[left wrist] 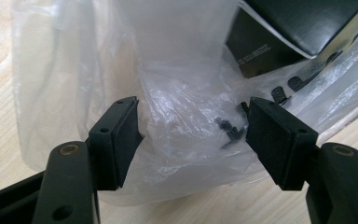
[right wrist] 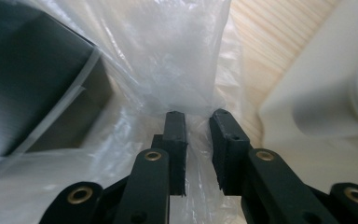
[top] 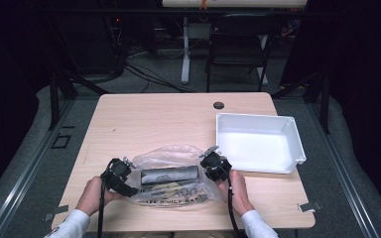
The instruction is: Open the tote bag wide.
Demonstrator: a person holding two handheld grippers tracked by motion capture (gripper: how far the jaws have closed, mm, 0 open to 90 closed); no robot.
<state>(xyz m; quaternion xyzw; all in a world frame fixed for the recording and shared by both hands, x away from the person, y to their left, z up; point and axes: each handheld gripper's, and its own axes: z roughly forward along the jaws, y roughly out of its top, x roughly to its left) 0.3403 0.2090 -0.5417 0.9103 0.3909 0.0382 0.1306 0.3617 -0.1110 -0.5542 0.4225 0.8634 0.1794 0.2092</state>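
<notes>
A clear plastic bag lies at the lower middle of the high view, on the near part of the wooden table, and inside it rests a long dark box lying on its side, with black lettering on the film below it. To the right of the bag, in the middle right of that frame, stands a white bin with nothing in it. The left gripper sits at the bag's left end and the right gripper at its right end, each in a hand that comes up from the bottom edge. The left gripper view adds what the high view is too far to give: its jaws stand spread with a bunch of crumpled film between them, the pads not pressing on it, and the box's end fills the upper right corner behind the film. The right gripper view shows its jaws drawn close together, pinching a fold of the bag between the pads, with the box at the upper left and the bin's white wall just beside on the right.
</notes>
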